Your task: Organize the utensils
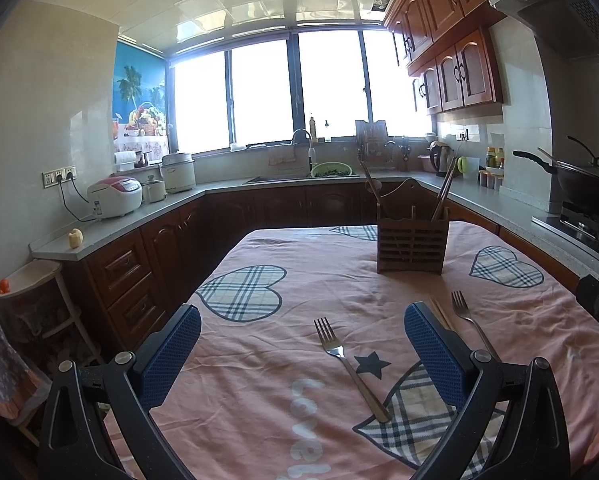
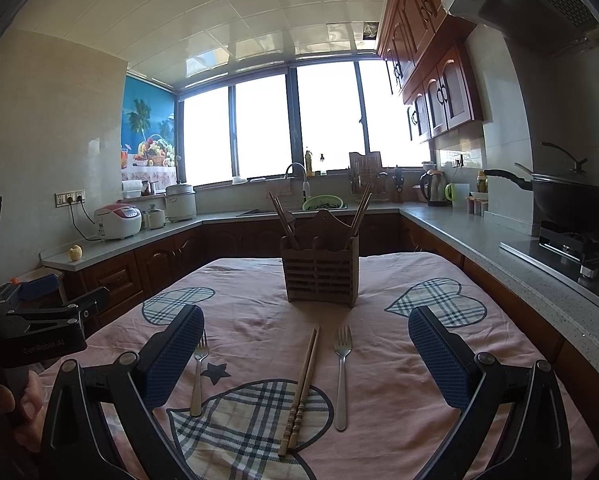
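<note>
A brown slatted wooden utensil holder (image 2: 320, 276) stands mid-table with chopsticks sticking up at both sides; it also shows in the left wrist view (image 1: 412, 246). A pair of wooden chopsticks (image 2: 300, 392) lies on the pink cloth between two metal forks, the left fork (image 2: 198, 372) and the right fork (image 2: 342, 376). In the left wrist view the left fork (image 1: 349, 366) lies between my fingers and the right fork (image 1: 473, 326) lies beyond the right finger. My left gripper (image 1: 302, 354) is open and empty. My right gripper (image 2: 305, 358) is open and empty above the chopsticks.
The table wears a pink cloth with plaid hearts (image 2: 419, 360). Kitchen counters ring the table: rice cooker (image 2: 118, 222) at left, sink (image 2: 299, 208) at the back, wok on the stove (image 2: 571, 200) at right. The left gripper's body (image 2: 39, 328) shows at the left edge.
</note>
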### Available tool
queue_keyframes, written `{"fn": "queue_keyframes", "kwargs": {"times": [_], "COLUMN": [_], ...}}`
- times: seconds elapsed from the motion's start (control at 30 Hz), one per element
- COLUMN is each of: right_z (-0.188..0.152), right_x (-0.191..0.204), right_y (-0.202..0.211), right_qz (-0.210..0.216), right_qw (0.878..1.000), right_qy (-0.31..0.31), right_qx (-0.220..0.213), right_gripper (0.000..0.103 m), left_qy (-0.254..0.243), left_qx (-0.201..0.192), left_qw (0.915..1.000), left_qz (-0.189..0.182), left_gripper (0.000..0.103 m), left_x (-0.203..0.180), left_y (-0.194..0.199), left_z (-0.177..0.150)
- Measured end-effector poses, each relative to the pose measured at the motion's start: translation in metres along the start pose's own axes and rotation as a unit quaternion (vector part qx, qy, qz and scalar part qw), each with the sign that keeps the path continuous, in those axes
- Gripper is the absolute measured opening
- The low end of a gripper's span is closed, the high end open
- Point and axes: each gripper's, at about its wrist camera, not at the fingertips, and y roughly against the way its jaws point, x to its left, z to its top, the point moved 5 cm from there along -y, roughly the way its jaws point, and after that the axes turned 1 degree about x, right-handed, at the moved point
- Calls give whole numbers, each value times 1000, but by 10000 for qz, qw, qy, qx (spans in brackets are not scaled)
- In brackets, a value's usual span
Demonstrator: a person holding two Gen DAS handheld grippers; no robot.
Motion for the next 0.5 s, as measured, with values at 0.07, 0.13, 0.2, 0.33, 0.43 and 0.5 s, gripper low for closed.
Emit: {"fn": "queue_keyframes", "kwargs": {"times": [0.07,0.13,0.2,0.33,0.43,0.5], "right_z": [0,0,0,-1,-2,-2], "right_x": [0,0,-1,-3,-5,-6], "right_y": [-1,-2,-4,-6,-9,-11], "right_qz": [3,10,9,19,30,28], "right_qw": [10000,10000,10000,10000,9999,9999], "right_qy": [-11,-14,-10,-18,-43,-51], "right_qx": [15,28,32,66,95,113], "right_gripper": [103,103,103,103,103,103], "left_qy": [1,2,1,3,10,18], "left_qx": [9,18,19,52,83,98], "left_qw": [10000,10000,10000,10000,10000,9999], "left_qz": [-11,-20,-9,-5,-15,-35], "left_gripper": [102,102,102,102,102,102], "left_x": [-1,-2,-2,-5,-7,-7], "left_y": [0,-2,-3,-5,-7,-7], "left_z": [0,2,3,3,4,5]}}
